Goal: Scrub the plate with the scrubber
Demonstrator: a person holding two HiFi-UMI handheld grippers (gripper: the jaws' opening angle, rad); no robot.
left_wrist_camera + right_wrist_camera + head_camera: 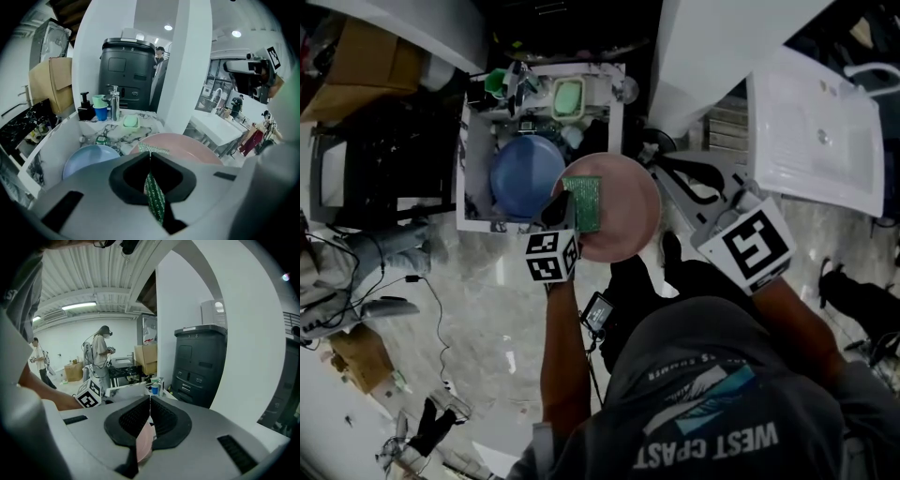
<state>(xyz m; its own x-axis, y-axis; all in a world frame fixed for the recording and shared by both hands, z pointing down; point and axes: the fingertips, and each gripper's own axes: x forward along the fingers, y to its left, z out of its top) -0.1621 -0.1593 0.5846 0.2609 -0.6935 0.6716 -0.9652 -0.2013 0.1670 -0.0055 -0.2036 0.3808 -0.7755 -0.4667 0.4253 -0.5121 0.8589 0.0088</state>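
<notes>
A blue plate [525, 176] lies in the sink [461, 169], soap dish [568, 98] nearby.

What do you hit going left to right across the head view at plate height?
blue plate → green scrubber → pink plate → white basin

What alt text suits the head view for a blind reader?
From above, a person grips a pink plate by its rim with the right tool and holds a green scrubber over it with the left tool, above a sink containing a blue plate.
</notes>
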